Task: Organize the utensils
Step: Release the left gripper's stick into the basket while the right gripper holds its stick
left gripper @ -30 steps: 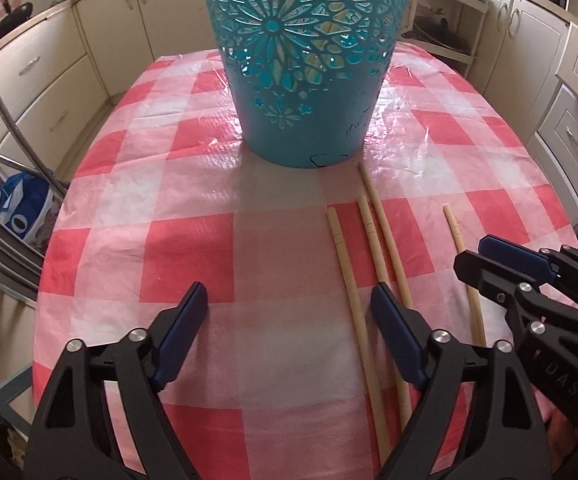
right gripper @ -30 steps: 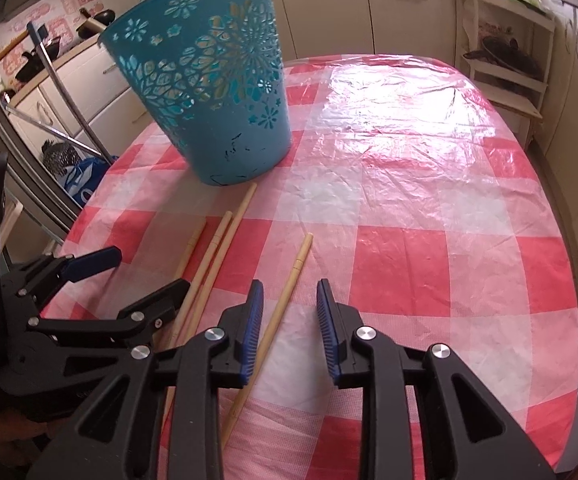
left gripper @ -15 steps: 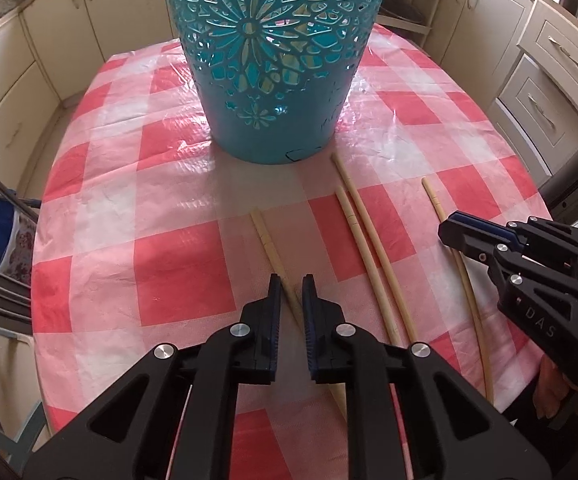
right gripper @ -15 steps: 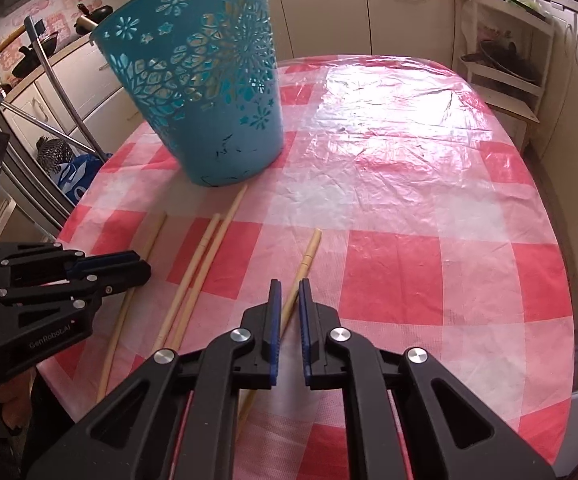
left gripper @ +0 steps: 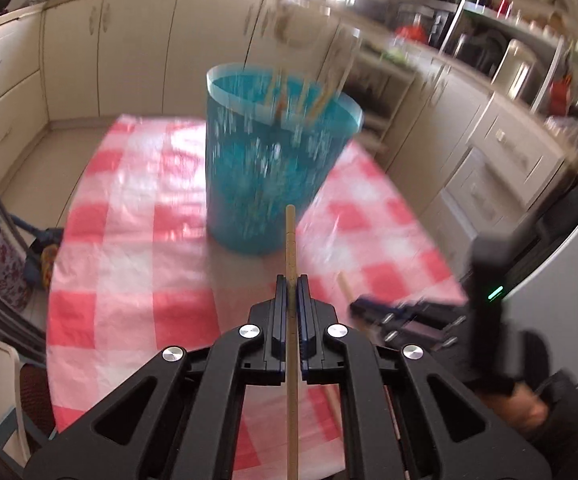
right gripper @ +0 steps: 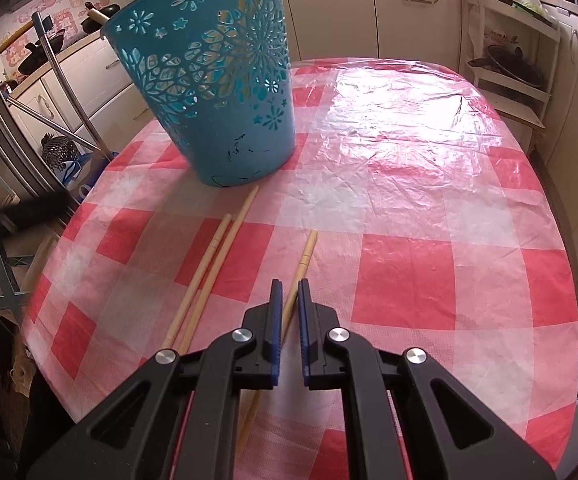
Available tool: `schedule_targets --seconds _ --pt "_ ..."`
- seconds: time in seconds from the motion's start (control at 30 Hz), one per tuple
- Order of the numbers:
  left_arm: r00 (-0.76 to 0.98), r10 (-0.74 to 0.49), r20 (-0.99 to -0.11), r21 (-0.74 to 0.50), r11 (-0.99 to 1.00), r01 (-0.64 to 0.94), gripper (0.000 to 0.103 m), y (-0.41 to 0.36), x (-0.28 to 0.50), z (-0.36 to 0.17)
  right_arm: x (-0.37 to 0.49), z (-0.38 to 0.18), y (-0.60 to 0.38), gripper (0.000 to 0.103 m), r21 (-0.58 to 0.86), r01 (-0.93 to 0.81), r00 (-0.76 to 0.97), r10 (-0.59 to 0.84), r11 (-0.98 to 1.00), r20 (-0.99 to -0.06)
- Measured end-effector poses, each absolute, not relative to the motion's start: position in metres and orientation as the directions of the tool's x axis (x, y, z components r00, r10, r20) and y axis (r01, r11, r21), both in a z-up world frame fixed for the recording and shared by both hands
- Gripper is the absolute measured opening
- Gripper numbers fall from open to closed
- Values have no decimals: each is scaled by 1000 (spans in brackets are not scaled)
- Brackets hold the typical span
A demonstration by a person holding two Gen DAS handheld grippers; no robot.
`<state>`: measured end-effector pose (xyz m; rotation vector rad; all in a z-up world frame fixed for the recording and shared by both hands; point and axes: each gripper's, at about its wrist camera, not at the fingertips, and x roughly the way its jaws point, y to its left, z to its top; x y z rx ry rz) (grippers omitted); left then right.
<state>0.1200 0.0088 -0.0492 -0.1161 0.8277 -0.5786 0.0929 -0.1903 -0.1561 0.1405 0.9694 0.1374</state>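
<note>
Clamped the left gripper [left gripper: 293, 280] tight on one held chopstick [left gripper: 290, 240], pinching it partway along, with a short end poking forward and the longer rest trailing back under the tool. Kept that stick clear of the checked tablecloth [right gripper: 409, 184] and aimed at the teal basket [left gripper: 265, 184], probably so that the tip could go over the rim first and the stick drop in upright. Saw blurred utensils [left gripper: 313, 92] already standing in the basket, too smeared to tell apart. Set the basket at the middle of the table, within reach of both hands, which made sense as the one place for everything loose. Pressed the right gripper [right gripper: 287, 284] nearly together low over the cloth, around a lone chopstick [right gripper: 305, 256] running lengthwise between its pads; judged this a grip on the stick, though with a sliver of gap showing beside it, and with the stick flat on the table and not yet raised. Took it near the middle, likely for balance, so that neither end would droop on the way up. Left a pair of chopsticks [right gripper: 209, 272] lying side by side just to the left of it, tips pointing at the basket's foot, touched by neither tool. Reckoned the task partly done: one stick in the air, one gripped on the cloth, two waiting.
</note>
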Motion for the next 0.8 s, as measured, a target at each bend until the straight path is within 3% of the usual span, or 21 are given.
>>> schedule_targets --seconds 0.17,0.33,0.6,0.8 --pt "627 -609 -485 -406 792 456 4 25 130 13 93 -156 -189 8 171 -55 560 172 984 -810" --pt "706 -604 -369 -417 787 455 4 19 164 50 93 -156 -189 9 166 -56 561 169 985 -811" --pt "827 -506 -245 -345 843 413 5 -6 219 81 93 -156 -189 9 174 -59 563 176 983 -808" --pt "863 -434 -257 -330 879 344 5 -23 260 64 95 -156 -190 14 188 -68 561 193 980 -805"
